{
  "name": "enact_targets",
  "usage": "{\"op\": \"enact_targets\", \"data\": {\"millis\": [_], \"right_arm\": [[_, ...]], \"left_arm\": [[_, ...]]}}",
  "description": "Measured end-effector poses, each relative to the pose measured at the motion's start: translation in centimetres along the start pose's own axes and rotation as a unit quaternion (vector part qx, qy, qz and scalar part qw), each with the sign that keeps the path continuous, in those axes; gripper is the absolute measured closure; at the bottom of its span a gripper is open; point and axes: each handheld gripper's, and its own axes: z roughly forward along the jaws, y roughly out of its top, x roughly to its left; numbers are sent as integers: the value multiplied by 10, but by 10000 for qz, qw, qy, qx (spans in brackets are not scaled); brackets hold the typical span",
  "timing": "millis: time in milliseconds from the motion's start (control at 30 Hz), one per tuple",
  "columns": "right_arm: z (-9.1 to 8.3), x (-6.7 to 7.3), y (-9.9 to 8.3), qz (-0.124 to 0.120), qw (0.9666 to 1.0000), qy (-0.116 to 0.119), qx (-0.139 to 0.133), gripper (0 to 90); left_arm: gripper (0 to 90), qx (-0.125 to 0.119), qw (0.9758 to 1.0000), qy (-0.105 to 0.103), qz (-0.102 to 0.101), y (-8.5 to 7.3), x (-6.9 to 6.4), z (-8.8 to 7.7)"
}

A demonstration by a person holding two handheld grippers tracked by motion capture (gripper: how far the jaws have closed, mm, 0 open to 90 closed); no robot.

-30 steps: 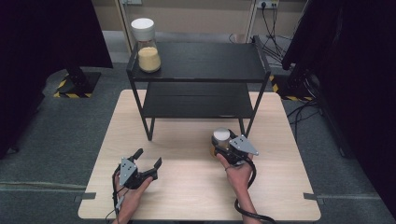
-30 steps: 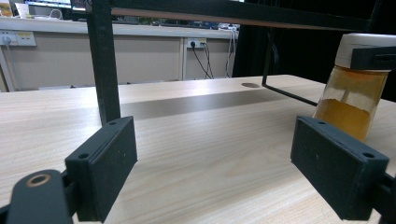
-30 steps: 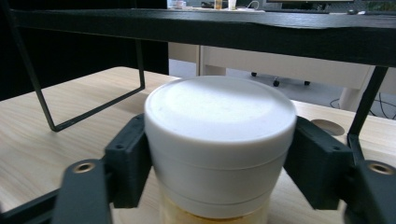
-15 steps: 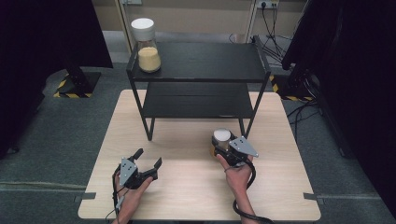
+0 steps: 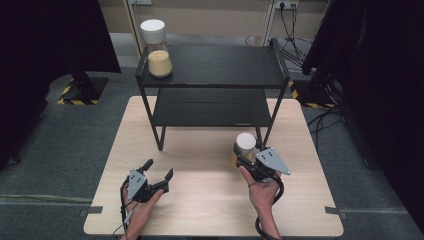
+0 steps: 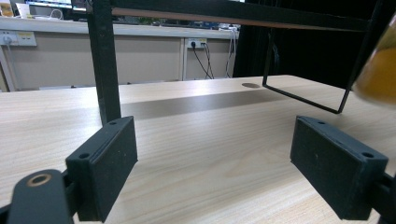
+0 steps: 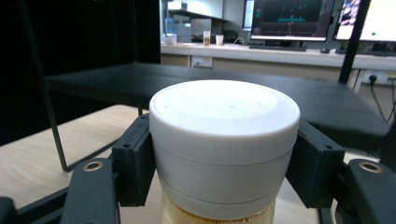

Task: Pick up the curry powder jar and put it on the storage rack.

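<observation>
A: Right, status on the right tool (image 5: 243,156)?

B: Clamped on the jar (image 5: 245,143), pads (image 7: 132,161) against the white lid's (image 7: 224,109) sides. Jar stands upright, long axis vertical, grainy yellow fill below the lid.

A: Where's the jar relative to the rack?

B: Just in front of the rack's (image 5: 212,65) right front leg, over the table (image 5: 210,210). Lower shelf (image 7: 196,88) lies straight ahead of the lid and slightly above it in the right tool's view. Top shelf sits higher and holds a second jar (image 5: 156,49) at its left end.

A: So the move turns on height?

B: I'd judge so. The lid has to clear whichever shelf edge it heads for. Can't tell which.

A: Left tool (image 5: 158,172)?

B: Jaws wide, nothing between them, low over the table's near left, well apart from the jar. Right hand is clearly nearer.

A: Anything hidden?

B: Jar base. Tool and hand cover it from above, so whether it's touching the table is unclear. In the left tool's view the jar is a blurred sliver (image 6: 380,70) cut off at the right edge.
</observation>
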Motion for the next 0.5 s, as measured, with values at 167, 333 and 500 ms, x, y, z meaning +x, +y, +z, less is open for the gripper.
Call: {"op": "enact_targets", "data": {"millis": [167,333,500], "right_arm": [[-8,0,11,-13,9998,-68,-211,339],[-13,-1,21,22,9988,-125,-466,339],[-16,-1,33,31,9974,-173,-702,340]], "left_arm": [[143,-2,10000,3,3,0,0,0],[143,-3,10000,4,-6,0,0,0],[143,-6,10000,12,-4,0,0,0]]}}
